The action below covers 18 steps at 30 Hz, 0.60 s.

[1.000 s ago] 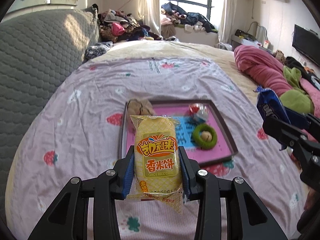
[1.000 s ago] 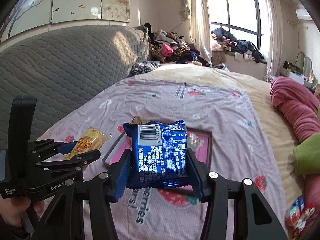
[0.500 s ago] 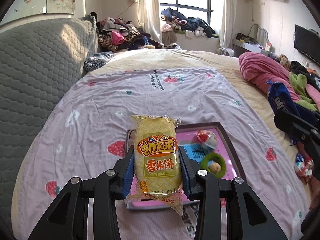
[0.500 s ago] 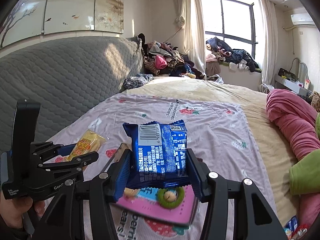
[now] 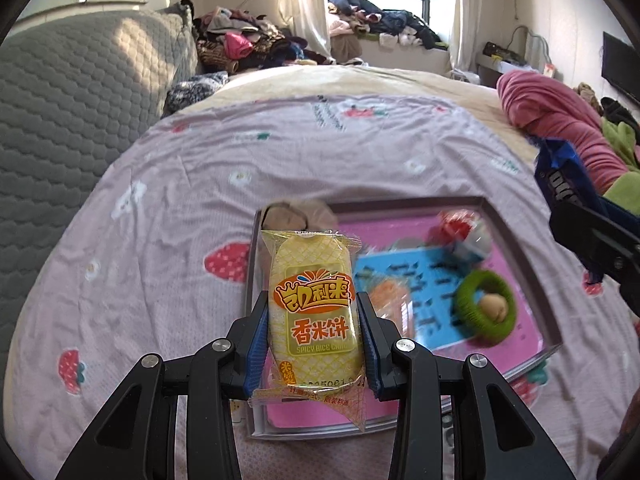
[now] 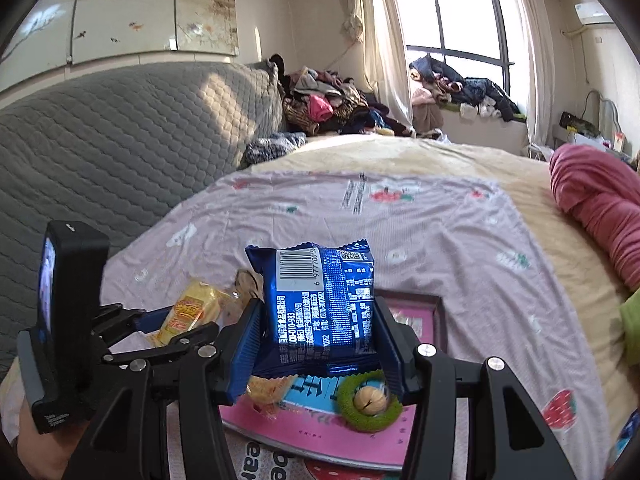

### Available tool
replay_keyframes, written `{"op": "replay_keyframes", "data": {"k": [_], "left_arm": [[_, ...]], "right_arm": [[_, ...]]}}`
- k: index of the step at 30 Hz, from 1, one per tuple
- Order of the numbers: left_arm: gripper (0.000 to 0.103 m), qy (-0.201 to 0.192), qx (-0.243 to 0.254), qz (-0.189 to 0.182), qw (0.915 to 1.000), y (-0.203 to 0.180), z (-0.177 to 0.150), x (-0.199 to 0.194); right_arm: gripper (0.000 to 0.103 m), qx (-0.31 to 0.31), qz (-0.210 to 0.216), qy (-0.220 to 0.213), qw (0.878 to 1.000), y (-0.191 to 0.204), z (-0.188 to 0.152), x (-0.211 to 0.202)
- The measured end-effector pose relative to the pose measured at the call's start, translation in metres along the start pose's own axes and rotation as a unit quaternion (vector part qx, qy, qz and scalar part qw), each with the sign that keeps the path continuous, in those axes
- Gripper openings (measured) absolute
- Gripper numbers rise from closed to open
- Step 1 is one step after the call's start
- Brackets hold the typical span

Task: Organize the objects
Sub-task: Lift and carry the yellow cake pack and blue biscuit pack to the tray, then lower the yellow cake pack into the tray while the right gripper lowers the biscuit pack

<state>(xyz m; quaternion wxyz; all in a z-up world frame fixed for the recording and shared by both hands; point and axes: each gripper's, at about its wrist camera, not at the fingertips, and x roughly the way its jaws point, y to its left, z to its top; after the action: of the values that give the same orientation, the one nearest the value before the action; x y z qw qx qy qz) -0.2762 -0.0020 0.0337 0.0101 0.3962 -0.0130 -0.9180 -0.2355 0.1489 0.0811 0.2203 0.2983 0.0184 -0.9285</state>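
My left gripper (image 5: pixel 314 320) is shut on a yellow rice cracker packet (image 5: pixel 314 304) and holds it above the near left part of a pink tray (image 5: pixel 516 240). My right gripper (image 6: pixel 318 332) is shut on a blue biscuit packet (image 6: pixel 324 308) above the same tray (image 6: pixel 424 308). The blue packet also shows at the right edge of the left wrist view (image 5: pixel 560 184). The yellow packet shows left in the right wrist view (image 6: pixel 192 312). In the tray lie a green ring with a nut (image 5: pixel 486 308), a red and white sweet (image 5: pixel 464 236) and an orange wrapper (image 5: pixel 386 300).
The tray rests on a lilac strawberry-print sheet (image 5: pixel 180 208) on a bed. A grey quilted headboard (image 5: pixel 72 112) stands left. A pink blanket roll (image 5: pixel 560 116) lies right. Clothes are piled at the back (image 5: pixel 248 44).
Both grippers have moved forward and down over the tray, each still holding its packet. The tray now looks larger and nearer in both views.
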Motion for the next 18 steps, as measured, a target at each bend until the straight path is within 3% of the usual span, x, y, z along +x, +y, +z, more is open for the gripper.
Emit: {"op": "replay_keyframes", "data": {"k": [9, 18], "left_arm": [[0.041, 0.008, 0.004, -0.001, 1.0, 0.005, -0.029, 0.029], [0.041, 0.02, -0.003, -0.011, 0.9997, 0.011, -0.035, 0.048]], "right_arm": [[0.053, -0.014, -0.015, 0.024, 0.999, 0.003, -0.035, 0.041], [0.053, -0.041, -0.024, 0.035, 0.998, 0.014, -0.046, 0.059]]}}
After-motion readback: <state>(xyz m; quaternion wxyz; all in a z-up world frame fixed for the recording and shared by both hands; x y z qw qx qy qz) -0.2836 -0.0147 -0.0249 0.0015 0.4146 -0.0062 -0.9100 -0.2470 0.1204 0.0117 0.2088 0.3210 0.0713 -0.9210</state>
